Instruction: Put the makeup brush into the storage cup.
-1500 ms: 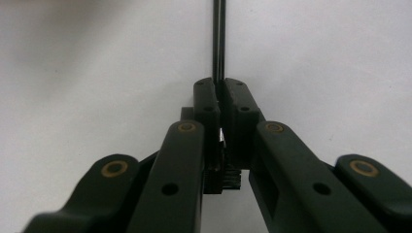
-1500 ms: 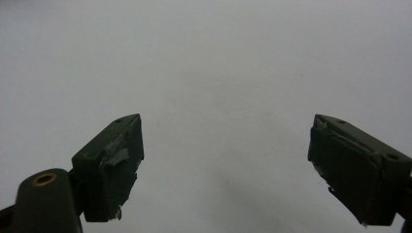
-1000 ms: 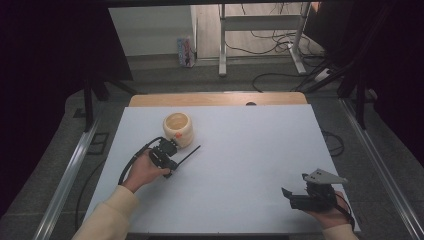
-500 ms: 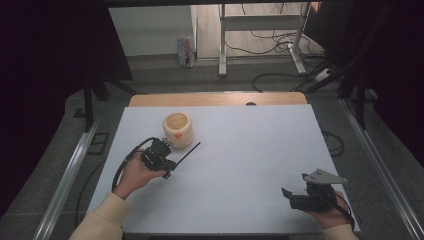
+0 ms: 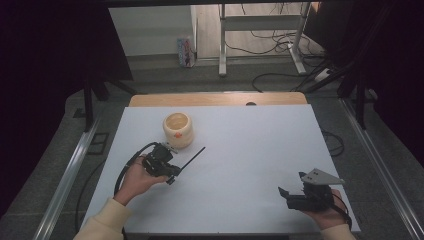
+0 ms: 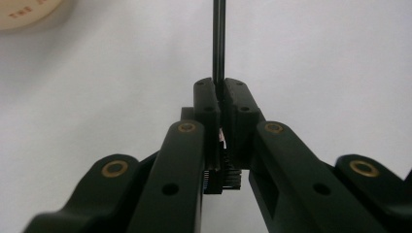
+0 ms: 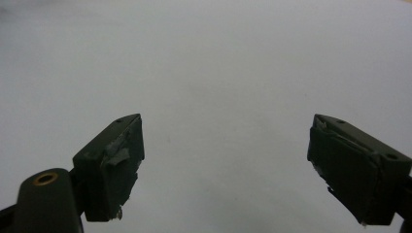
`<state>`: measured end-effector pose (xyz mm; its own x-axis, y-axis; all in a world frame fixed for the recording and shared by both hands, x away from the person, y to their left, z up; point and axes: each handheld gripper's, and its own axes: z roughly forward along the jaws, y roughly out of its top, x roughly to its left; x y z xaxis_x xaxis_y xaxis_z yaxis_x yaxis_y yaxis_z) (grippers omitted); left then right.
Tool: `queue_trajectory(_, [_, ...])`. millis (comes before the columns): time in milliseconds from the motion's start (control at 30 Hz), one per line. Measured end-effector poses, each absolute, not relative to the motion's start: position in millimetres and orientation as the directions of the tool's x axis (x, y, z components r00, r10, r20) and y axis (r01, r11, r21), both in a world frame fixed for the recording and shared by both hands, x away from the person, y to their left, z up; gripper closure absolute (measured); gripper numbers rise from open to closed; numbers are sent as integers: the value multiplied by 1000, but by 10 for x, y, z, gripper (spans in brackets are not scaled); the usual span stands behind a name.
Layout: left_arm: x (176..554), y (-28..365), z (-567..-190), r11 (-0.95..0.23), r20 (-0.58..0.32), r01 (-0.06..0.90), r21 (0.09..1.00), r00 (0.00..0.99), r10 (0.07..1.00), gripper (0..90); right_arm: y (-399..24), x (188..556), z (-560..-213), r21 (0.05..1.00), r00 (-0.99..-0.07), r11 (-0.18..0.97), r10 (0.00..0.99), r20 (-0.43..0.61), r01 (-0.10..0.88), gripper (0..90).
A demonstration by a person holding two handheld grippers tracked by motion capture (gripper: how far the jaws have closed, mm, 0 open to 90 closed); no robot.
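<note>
My left gripper (image 5: 171, 173) is on the left half of the white table (image 5: 250, 150), shut on a thin black rod (image 5: 192, 157). The rod points away to the right, past a cream round pot (image 5: 178, 129) that stands just behind the hand. In the left gripper view the jaws (image 6: 221, 90) pinch the rod (image 6: 218, 39), which runs straight ahead over the table; the pot's rim (image 6: 29, 12) shows at top left. My right gripper (image 5: 285, 195) rests near the front right edge, open. Nothing lies between its pads (image 7: 114, 160) in the right gripper view.
A bare wooden strip (image 5: 215, 99) borders the table's far edge. Metal rails (image 5: 70, 170) run along both sides. Cables and a desk frame (image 5: 260, 30) lie on the floor beyond. The left gripper's cable (image 5: 125, 170) loops beside the wrist.
My left gripper has drawn back a little from the pot toward the person, with the rod still in it. The right gripper has stayed put.
</note>
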<state>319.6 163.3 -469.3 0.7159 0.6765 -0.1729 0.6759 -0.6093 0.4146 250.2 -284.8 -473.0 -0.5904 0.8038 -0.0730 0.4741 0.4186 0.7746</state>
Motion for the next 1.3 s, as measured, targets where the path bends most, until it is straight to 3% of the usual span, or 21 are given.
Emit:
queue_trajectory(700, [3217,1190,-4702,-719,-147,582,380,805,574,858,-2265,2624,-4538,727,-736,613,639,-224,311,200])
queue_trajectory(1100, [3227,1100,-4652,-749,-143,544,379,834,533,858,-1825,3060,-4340,659,-859,699,487,-156,277,260])
queue_trajectory(1300, [3235,1065,-4661,-758,-157,537,371,840,519,858,-1660,3079,-4349,653,-869,723,452,-202,224,295])
